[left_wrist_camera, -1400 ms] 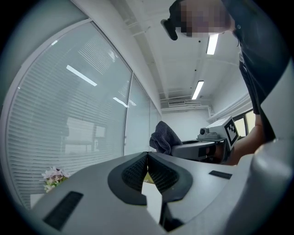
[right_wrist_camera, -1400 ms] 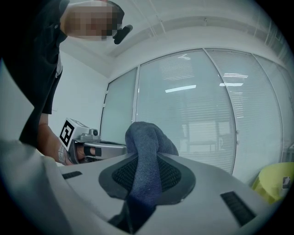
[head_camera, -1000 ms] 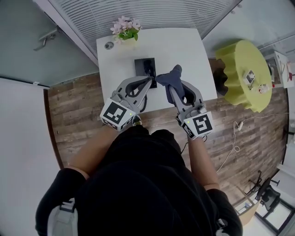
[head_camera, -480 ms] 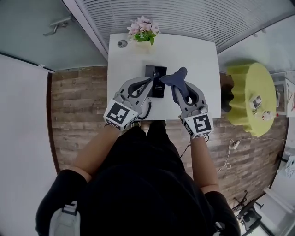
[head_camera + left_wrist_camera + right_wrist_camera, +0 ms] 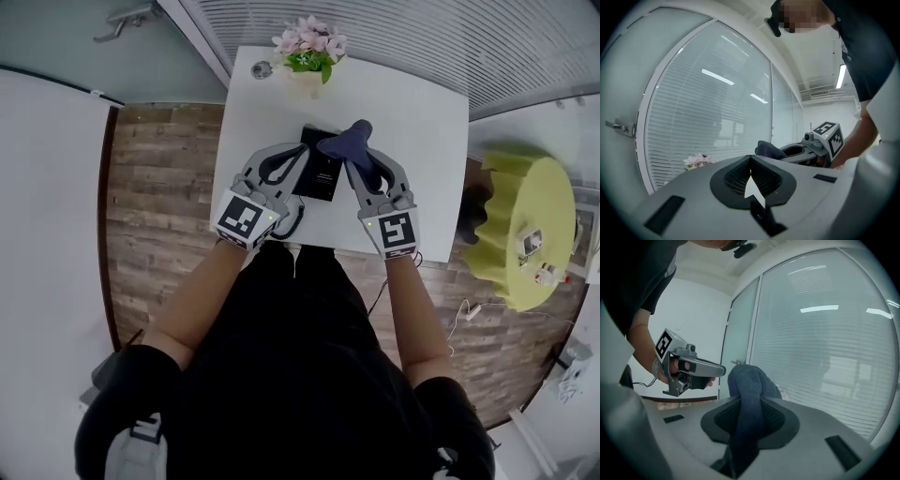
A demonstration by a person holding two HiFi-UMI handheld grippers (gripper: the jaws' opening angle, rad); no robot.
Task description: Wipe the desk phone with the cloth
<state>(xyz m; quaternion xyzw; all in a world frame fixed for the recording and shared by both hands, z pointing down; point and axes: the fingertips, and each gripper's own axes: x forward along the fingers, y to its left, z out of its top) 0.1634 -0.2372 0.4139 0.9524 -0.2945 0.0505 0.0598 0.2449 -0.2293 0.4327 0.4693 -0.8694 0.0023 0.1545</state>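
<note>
The black desk phone (image 5: 323, 178) lies on the white desk (image 5: 422, 141). My right gripper (image 5: 353, 157) is shut on a dark blue cloth (image 5: 345, 142), which bulges out over the phone's far right corner. In the right gripper view the cloth (image 5: 751, 394) fills the gap between the jaws. My left gripper (image 5: 305, 152) is shut with nothing in it, its tips at the phone's far left edge. In the left gripper view the jaws meet at the tips (image 5: 750, 158), and the cloth (image 5: 768, 149) and right gripper (image 5: 820, 143) show beyond them.
A pot of pink flowers (image 5: 309, 52) stands at the desk's far edge, with a small round fitting (image 5: 260, 68) to its left. The phone's coiled cord (image 5: 292, 221) lies near the front edge. A yellow round table (image 5: 525, 225) stands to the right. Window blinds run behind the desk.
The head camera has shifted, so the desk sits higher and more centred. Both grippers have closed in on the phone, and the cloth now overlaps its far right corner.
</note>
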